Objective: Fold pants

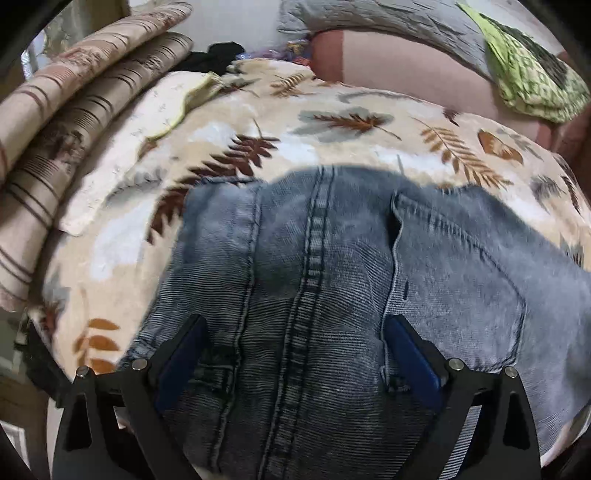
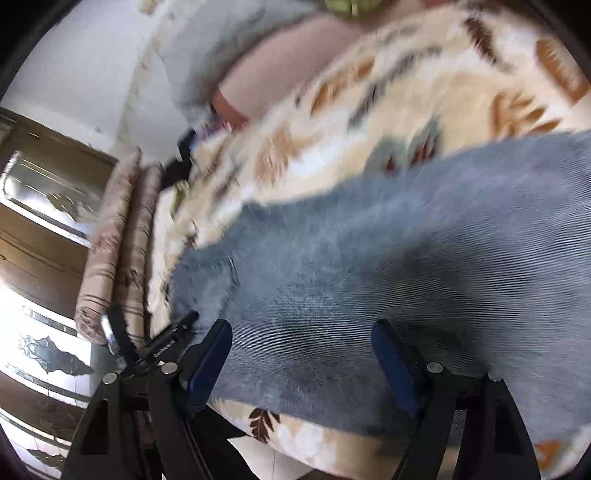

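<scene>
Hovering wide open, holding nothing — left claw [image 1: 295, 332], right claw [image 2: 301, 338] — over jeans [image 1: 332, 277] on leaf-print blanket [image 1: 332, 147].

- I see the pants [image 1: 332, 280]: faded blue-grey denim jeans, lying flat, seat side up.
- In my left wrist view the centre seam runs from 12 to 6 o'clock, a back pocket at 3 o'clock.
- My right wrist view is blurred; the denim stretches from 8 toward 2 o'clock.

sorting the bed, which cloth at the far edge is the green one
The crumpled patterned cloth at the far right, lying on the grey pillow; the folded covers at far left are beige with brown stripes.
</scene>
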`<state>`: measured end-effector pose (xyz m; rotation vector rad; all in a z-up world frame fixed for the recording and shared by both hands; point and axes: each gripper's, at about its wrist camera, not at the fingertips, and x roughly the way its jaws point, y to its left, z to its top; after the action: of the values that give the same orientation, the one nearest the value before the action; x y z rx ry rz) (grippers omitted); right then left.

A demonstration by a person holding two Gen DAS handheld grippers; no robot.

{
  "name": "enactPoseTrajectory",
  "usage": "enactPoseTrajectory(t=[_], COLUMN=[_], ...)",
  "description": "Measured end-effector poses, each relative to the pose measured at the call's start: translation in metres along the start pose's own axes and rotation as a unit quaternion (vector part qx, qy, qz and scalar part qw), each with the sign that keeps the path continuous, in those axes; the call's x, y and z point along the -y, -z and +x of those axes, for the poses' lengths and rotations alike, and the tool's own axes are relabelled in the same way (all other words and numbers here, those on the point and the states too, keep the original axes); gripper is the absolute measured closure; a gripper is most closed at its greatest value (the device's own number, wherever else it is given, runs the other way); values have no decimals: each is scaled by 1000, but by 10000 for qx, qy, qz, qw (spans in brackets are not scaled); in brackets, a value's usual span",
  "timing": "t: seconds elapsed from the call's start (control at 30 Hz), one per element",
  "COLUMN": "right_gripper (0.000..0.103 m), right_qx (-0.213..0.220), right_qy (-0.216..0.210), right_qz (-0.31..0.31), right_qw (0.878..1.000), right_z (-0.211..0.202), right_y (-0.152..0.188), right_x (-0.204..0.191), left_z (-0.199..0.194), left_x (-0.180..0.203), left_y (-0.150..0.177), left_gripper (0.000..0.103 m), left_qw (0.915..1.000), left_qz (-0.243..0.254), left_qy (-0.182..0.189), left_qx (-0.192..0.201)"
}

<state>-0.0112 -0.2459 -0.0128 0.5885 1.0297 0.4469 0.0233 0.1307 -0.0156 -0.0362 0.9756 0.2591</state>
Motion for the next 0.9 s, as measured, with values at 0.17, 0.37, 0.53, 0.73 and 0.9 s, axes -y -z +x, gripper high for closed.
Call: enactPoseTrajectory(t=[0.17,0.37,0.53,0.73,0.9], right_gripper=[22,22,22,27,80], right_qx=[779,1645,1663,1716,1542], right_qy=[189,348,210,151,685], right_qz=[866,2579,3190,3485,3029], right_qw=[9930,9514,9328,9213,9380], right_z=[-77,-151,-151,-140,-139], right_y=[25,68,66,59,48], right_x=[50,133,163,176,171], left_z=[-42,-40,-4,-6,-6], left_x=[23,65,77,79,79], left_y=[-6,-2,10,14,18], left_gripper=[6,6,6,6,6], left_qw=[9967,9916,9930,9918,9904], left_qz=[199,626,878,991,1123], left_qy=[499,1004,785,806,784], left_qx=[614,519,-19,105,190])
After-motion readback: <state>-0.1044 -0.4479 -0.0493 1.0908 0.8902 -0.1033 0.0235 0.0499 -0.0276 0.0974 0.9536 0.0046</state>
